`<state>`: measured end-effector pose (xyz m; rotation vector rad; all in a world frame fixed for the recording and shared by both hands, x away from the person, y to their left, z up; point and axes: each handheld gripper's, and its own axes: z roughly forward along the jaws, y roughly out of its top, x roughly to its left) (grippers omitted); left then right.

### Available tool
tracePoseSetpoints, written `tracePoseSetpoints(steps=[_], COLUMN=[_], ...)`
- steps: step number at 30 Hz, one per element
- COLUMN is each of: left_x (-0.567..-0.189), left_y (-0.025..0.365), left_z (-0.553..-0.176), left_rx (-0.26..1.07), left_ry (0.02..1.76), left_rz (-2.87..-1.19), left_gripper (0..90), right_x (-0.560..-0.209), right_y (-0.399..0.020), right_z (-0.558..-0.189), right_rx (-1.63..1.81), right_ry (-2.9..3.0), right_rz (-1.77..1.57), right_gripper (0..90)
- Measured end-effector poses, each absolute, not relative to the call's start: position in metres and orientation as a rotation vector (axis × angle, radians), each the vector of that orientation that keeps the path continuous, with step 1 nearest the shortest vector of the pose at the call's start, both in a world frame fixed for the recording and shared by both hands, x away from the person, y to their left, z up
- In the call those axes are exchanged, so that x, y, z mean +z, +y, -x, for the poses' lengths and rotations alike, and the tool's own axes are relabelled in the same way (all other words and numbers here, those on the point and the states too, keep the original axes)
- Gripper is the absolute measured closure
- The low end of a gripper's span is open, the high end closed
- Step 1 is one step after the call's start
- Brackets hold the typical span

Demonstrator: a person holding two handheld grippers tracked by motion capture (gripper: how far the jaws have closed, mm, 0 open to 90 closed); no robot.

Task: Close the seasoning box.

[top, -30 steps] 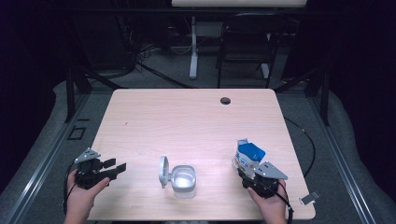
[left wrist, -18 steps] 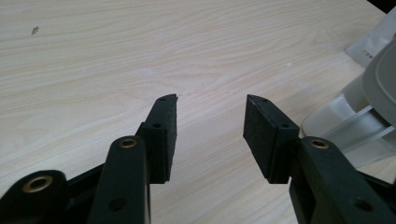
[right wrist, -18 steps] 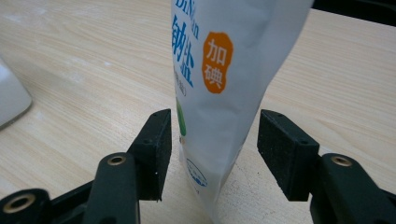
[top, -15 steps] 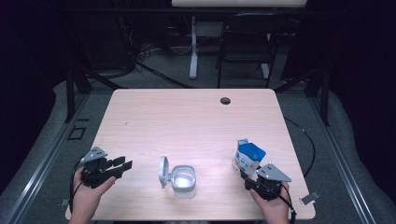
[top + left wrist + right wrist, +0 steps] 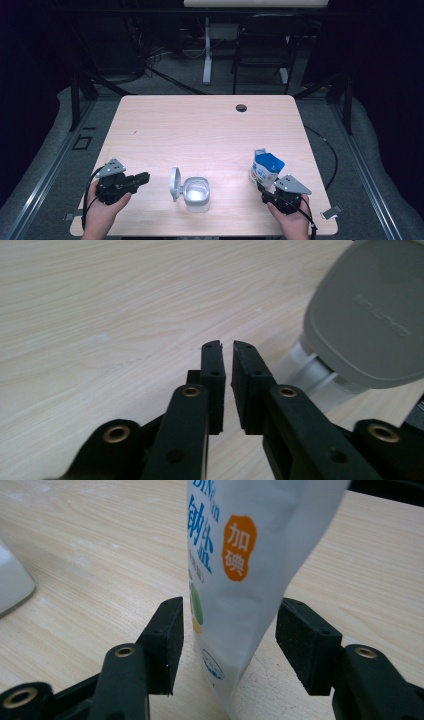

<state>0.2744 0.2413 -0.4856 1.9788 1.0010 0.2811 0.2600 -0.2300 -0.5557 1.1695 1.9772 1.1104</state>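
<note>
Two hand-held black grippers sit at the near edge of the pale wooden table, one in each of the person's hands. On the near left, the left gripper lies roughly level, its tips aimed toward the middle of the table; its jaws have just been closing and now stand almost together, a thin slit between the pads and nothing in it, as the left gripper view makes plain. Just past those tips in that view rises the grey lid, raised lettering on its face, close by but apart from the jaws.

On the near right, the right gripper has its jaws spread wide on either side of the white and blue salt pouch with an orange badge. In the right gripper view the pouch stands upright on the table between the two pads; a gap shows beside the right pad, the left pad sits close against it, and whether it presses I cannot tell.

Between the two hands, a little farther in, stands the small clear rectangular plastic container, its hinged lid flipped up on the left side. Well beyond, near the far edge, a small round dark hole marks the tabletop, and behind the table stands a dark chair.
</note>
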Motion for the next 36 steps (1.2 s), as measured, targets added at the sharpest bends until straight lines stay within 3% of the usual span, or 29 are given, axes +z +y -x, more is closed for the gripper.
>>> tracePoseSetpoints(steps=[10, 30, 36], left_x=[-0.477, -0.481, -0.483], left_y=[0.203, 0.179, 0.168], left_z=[-0.260, -0.255, -0.251], left_rx=[0.230, 0.201, 0.136], left_ry=[0.844, 0.789, 0.747], left_rz=[-2.026, -2.037, -2.046], left_gripper=[90.0, 90.0, 90.0], right_x=[-0.556, -0.557, -0.557], right_y=[-0.229, -0.229, -0.228], right_z=[-0.260, -0.260, -0.260], right_rx=[1.114, 1.103, 1.100], right_ry=[1.977, 1.987, 1.991], right_rz=[-1.174, -1.171, -1.172], right_gripper=[44.8, 44.7, 44.6])
